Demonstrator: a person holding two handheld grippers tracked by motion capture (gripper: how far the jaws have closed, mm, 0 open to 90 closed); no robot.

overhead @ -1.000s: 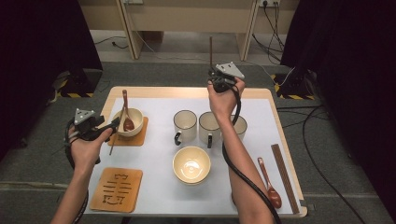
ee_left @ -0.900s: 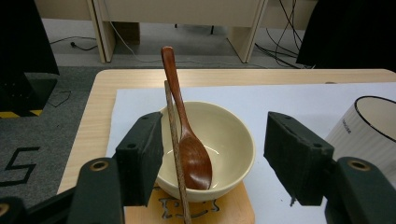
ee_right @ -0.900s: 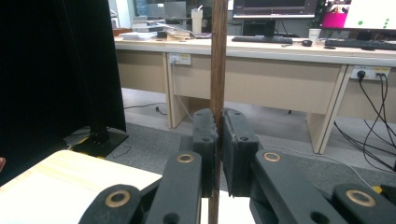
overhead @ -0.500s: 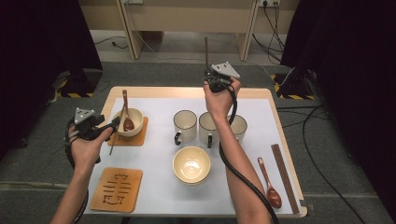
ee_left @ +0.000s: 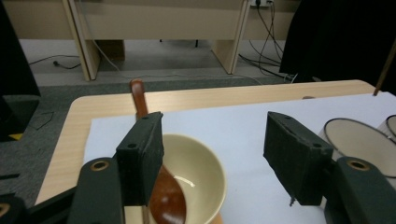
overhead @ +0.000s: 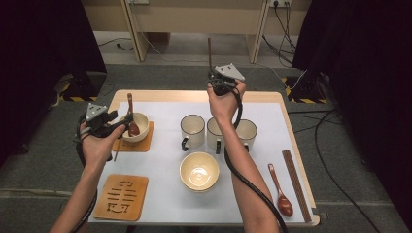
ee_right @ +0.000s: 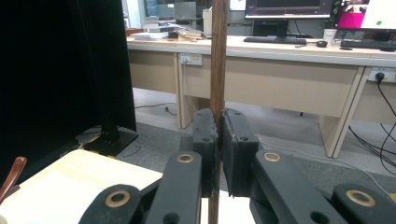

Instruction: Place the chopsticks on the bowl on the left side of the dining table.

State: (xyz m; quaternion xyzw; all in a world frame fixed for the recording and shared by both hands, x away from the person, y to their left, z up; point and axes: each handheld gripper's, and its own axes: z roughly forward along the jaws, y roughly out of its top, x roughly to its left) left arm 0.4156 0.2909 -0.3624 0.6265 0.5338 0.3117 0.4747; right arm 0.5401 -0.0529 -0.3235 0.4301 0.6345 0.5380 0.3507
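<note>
My right gripper is held high over the table's far edge, shut on a dark wooden chopstick that stands upright. In the right gripper view the chopstick runs straight up through the closed right gripper. My left gripper is open at the left, right next to a cream bowl with a brown spoon leaning in it. In the left gripper view the bowl and spoon lie between the spread jaws of the left gripper. A second thin stick lies beside the bowl's coaster.
Three mugs stand in a row mid-table, with an empty cream bowl in front of them. A brown spoon and a dark wooden strip lie at the right edge. A patterned coaster sits front left.
My right gripper has risen a little and drifted away from me with the chopstick held upright. The left gripper has hardly moved.
</note>
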